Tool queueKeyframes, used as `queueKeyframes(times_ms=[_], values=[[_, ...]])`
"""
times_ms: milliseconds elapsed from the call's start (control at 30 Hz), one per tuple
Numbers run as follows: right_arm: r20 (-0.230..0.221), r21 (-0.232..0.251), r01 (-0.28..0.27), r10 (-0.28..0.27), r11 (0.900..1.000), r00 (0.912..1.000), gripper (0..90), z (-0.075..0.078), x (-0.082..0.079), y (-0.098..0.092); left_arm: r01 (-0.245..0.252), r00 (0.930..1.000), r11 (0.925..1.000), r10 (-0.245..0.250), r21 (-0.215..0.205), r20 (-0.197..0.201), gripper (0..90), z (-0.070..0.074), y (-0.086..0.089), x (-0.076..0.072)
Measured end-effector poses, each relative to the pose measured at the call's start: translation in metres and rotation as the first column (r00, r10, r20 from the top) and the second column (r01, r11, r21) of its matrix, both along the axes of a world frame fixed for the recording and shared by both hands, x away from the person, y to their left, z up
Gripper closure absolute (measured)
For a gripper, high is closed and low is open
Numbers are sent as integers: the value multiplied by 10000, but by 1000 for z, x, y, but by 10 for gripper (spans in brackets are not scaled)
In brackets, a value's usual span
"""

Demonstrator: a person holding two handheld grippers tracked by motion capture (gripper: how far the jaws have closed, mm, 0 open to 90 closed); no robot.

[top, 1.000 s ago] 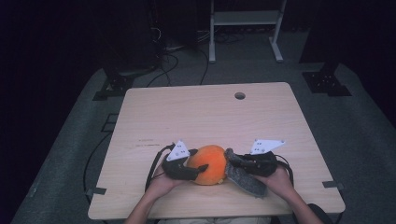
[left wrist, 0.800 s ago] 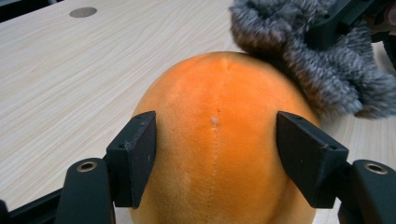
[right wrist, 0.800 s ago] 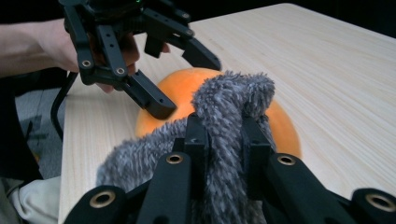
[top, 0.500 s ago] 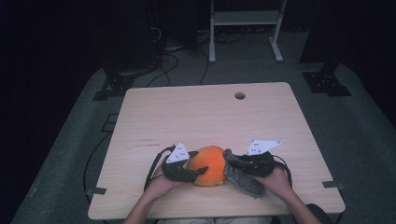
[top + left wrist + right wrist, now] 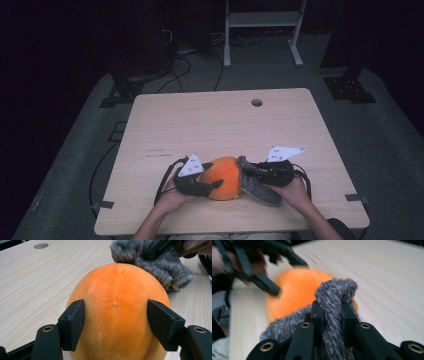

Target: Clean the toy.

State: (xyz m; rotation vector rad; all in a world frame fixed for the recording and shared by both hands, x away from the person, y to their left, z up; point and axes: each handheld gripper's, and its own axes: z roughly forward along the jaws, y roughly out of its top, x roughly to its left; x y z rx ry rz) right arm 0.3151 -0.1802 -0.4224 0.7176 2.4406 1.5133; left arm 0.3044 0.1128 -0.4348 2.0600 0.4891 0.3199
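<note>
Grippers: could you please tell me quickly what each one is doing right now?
Left gripper: fingers closed on the sides of the orange plush ball.
Right gripper: closed, pinching the grey fuzzy fabric.

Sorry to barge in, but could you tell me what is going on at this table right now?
A person at a wooden table is working a soft orange plush ball with two handheld grippers. The left gripper has been closing its jaws on the ball's sides, and the pads meet the plush. The right gripper is pinched shut on a fuzzy grey fabric piece lying against the ball. Both sit near the table's front edge.
</note>
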Motion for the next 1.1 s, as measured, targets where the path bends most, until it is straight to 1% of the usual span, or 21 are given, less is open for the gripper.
queueKeyframes(times_ms=[67,100,200,267,333,367,400,433,467,500,533,567,600,700,800,867,900,967,1000,1033,1100], values=[[109,-64,-70,70,10000,9999,762,2,-1,4,79,9999,9999,-80,91,93,323,0,-2,-2],[134,-283,-78,82,9996,9999,762,1,0,7,98,9999,9999,-99,116,107,323,0,-2,-3],[-311,-307,75,-85,9995,9995,762,-4,4,3,272,9996,9996,-273,122,96,322,0,-5,-5],[-497,-371,97,-115,9993,9987,762,-7,5,-1,441,9988,9989,-445,-169,-200,293,3,-5,-4],[-454,-425,23,-42,9991,9990,761,-7,4,-2,155,9989,9991,-173,-404,-441,199,7,-5,0],[-377,-403,-12,-4,9992,9993,761,-6,3,-2,-394,9979,9988,378,-298,-521,146,7,-7,2],[-347,-242,-93,85,9997,9994,761,-4,2,-1,-665,9949,9978,664,5,-756,71,5,-10,6],[-280,-46,-251,250,9997,9993,761,-2,1,0,-617,9917,9980,625,101,-1126,68,2,-13,9],[-164,108,-374,376,9992,9992,761,1,-1,3,-567,9913,9984,560,-27,-1189,88,-1,-14,9],[-33,215,-498,499,9985,9987,760,3,-3,6,-518,9945,9987,514,-16,-908,137,-2,-16,7],[48,251,-615,614,9978,9981,761,5,-4,10,-431,9969,9988,444,217,-651,169,-1,-18,4],[187,110,-684,682,9976,9975,761,5,-6,13,-371,9980,9983,392,439,-497,193,0,-19,2],[230,-45,-652,653,9979,9976,761,4,-6,14,-365,9983,9982,385,469,-431,211,1,-19,1],[-152,-98,-259,258,9996,9996,763,-1,0,6,-312,9986,9985,331,457,-403,233,0,-16,-1],[-370,-560,251,-272,9981,9989,762,-7,5,-2,-164,9996,9989,174,441,-240,234,-1,-15,-3],[-534,-430,305,-328,9986,9980,762,-8,5,-5,-63,9999,9991,68,428,-129,236,-1,-16,-4],[-401,-318,282,-294,9991,9988,762,-6,4,-4,9,10000,9987,-5,501,-77,236,-1,-16,-5],[-102,130,-70,71,9999,9999,760,1,-1,1,122,9999,9988,-124,470,37,235,-2,-16,-6],[5,137,-216,216,9997,9998,760,3,-2,5,125,9999,9988,-126,464,10,227,-1,-16,-6],[42,28,-302,302,9995,9995,761,3,-2,8,108,9998,9992,-102,397,-159,206,0,-16,-6],[-100,29,-428,428,9991,9990,761,-1,-1,8,63,9979,10000,-59,61,-641,134,4,-13,-1]])
